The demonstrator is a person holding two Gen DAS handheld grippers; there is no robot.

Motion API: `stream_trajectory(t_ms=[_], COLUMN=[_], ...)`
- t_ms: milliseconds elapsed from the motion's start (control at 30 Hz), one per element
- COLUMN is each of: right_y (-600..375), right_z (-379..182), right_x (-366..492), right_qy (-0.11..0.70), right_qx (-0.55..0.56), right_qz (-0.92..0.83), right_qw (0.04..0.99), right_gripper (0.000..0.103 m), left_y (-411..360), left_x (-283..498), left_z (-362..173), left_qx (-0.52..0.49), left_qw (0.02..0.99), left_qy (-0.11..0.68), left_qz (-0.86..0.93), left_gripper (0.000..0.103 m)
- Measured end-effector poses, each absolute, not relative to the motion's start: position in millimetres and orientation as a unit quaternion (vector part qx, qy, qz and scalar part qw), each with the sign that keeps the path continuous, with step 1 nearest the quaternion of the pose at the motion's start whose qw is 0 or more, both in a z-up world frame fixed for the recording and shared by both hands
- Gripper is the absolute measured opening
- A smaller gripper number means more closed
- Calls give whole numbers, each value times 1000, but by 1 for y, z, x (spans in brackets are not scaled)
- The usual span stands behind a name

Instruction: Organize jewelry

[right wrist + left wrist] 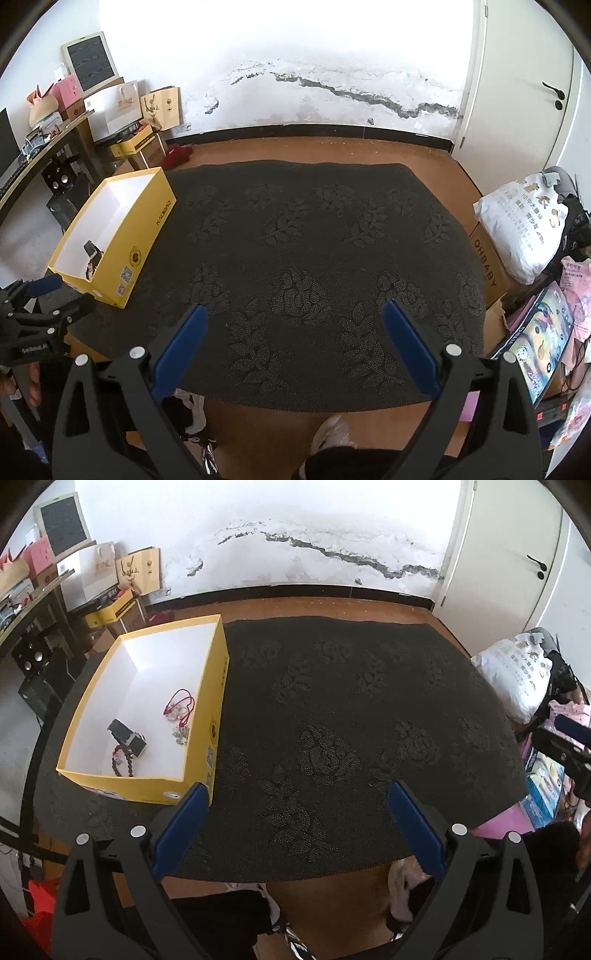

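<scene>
A yellow box [216,686] with a white inside stands at the left of a dark patterned table cloth [351,720]. In it lie a red cord bracelet [181,705], a silver piece [181,734], a dark bead bracelet [123,760] and a small dark case [127,736]. My left gripper [297,794] is open and empty, near the table's front edge, right of the box. My right gripper [295,314] is open and empty over the cloth's front. The box shows in the right wrist view [147,229] at far left.
The cloth [314,258] covers a low table on a wooden floor. A desk with bags and boxes [55,590] stands at left. A white sack [524,229], a cardboard box [487,266] and packages [543,339] crowd the right. A white door [517,554] is at back right.
</scene>
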State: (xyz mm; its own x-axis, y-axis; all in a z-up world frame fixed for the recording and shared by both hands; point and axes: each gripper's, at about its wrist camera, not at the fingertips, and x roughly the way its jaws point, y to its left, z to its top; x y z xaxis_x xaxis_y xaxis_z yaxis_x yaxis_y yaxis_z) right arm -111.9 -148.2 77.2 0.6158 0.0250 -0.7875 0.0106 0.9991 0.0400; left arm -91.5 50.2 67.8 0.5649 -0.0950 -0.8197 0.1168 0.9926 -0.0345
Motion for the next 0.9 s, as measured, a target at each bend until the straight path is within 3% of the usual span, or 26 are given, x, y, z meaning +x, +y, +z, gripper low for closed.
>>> stream_trajectory(t_ms=[900], right_y=[-166], right_z=[63], right_x=[-113], right_qy=[446], right_qx=[28], right_qz=[-12], right_qw=[895], right_gripper=[93], left_y=[30], left_x=[-87], left_z=[62], left_qx=[14], left_qw=[887], left_qy=[456], left_qz=[-67], left_gripper=[95])
